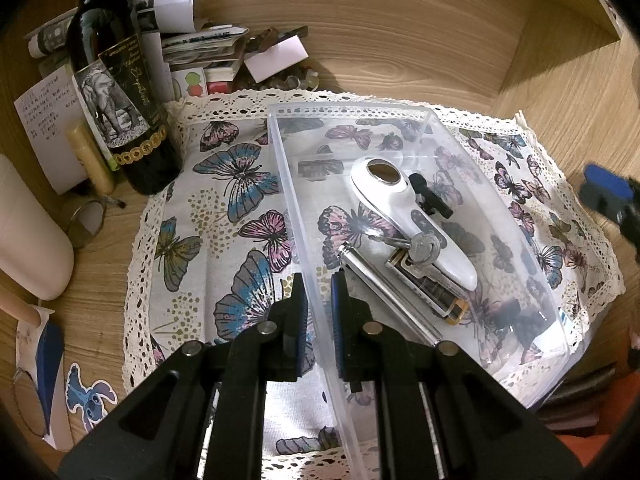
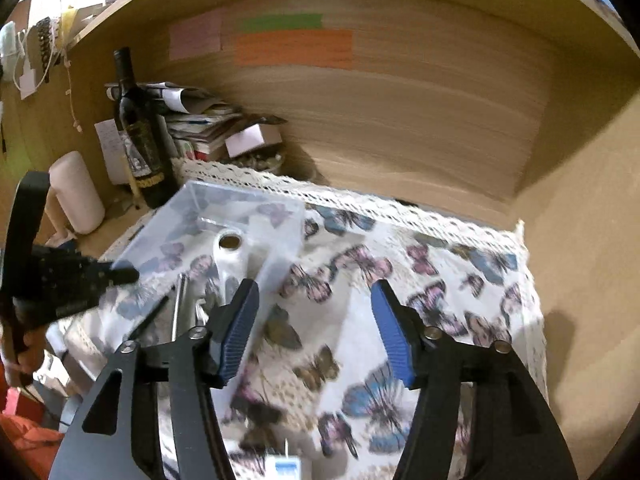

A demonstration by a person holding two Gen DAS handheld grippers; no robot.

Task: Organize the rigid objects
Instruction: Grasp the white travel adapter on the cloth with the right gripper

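A clear plastic bin [image 1: 288, 184] stands on a butterfly-print cloth [image 1: 224, 208]. In it lie a white handled tool [image 1: 404, 208], a metal rod [image 1: 384, 292], keys [image 1: 424, 246] and a small flat dark item [image 1: 436, 292]. My left gripper [image 1: 318, 300] is shut on the bin's left wall, one finger inside and one outside. My right gripper [image 2: 316, 320] is open and empty, held above the cloth to the right of the bin [image 2: 280, 220]. The right gripper's blue pad shows at the left wrist view's right edge [image 1: 606, 188].
A dark wine bottle [image 1: 120, 92] stands at the cloth's back left, with a paper pile [image 1: 200, 44] behind it. A white cylinder [image 1: 28, 236] lies at the left. Wooden walls [image 2: 400, 128] close in the back and right.
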